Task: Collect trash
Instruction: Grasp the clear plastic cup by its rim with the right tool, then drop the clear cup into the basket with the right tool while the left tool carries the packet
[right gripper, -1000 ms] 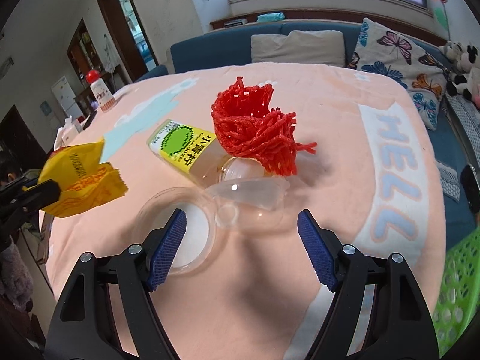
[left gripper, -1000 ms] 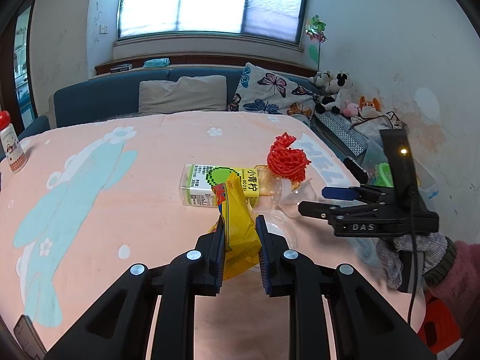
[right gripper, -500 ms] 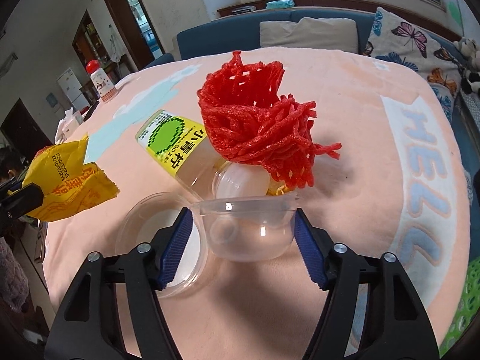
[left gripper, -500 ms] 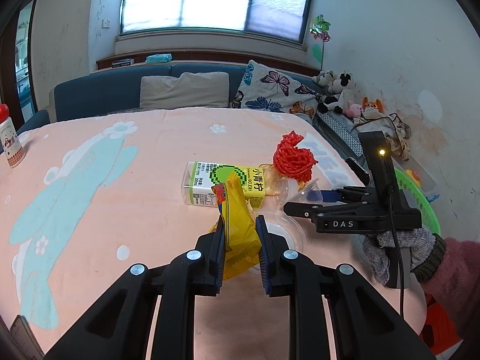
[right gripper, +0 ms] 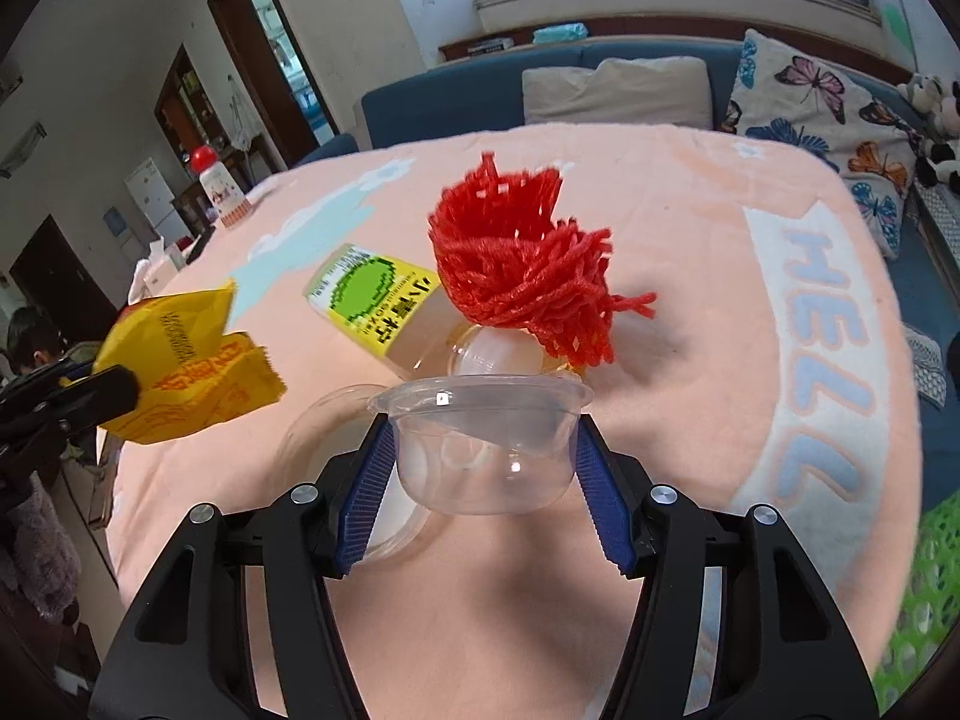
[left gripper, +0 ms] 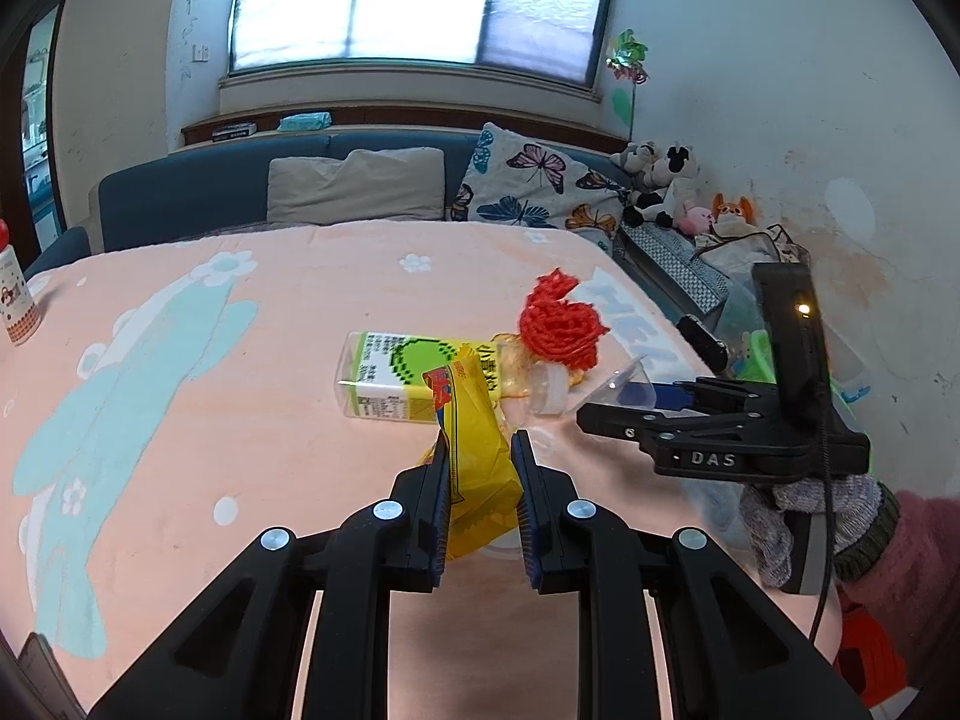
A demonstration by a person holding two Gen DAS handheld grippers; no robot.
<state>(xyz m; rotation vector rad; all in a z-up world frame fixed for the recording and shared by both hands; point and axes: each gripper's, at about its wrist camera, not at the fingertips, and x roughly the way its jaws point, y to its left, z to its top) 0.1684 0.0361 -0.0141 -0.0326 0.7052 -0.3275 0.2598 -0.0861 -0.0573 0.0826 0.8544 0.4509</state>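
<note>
My left gripper (left gripper: 480, 480) is shut on a yellow snack wrapper (left gripper: 477, 450) and holds it above the table; the wrapper also shows in the right wrist view (right gripper: 192, 372). My right gripper (right gripper: 480, 480) is shut on a clear plastic cup (right gripper: 483, 444), lifted off the table; the cup shows in the left wrist view (left gripper: 618, 381). On the pink tablecloth lie a green-and-yellow labelled bottle (right gripper: 384, 312) on its side, a red mesh net (right gripper: 522, 276) and a clear round lid (right gripper: 336, 438).
A green basket (right gripper: 918, 600) stands off the table's right edge. A red-capped bottle (left gripper: 15, 294) stands at the far left. A blue sofa with pillows (left gripper: 354, 186) lies behind the table. Stuffed toys (left gripper: 660, 180) sit by the wall.
My right gripper moved in around the clear cup, shut on it and lifted it. My left gripper kept hold of the yellow wrapper with little movement.
</note>
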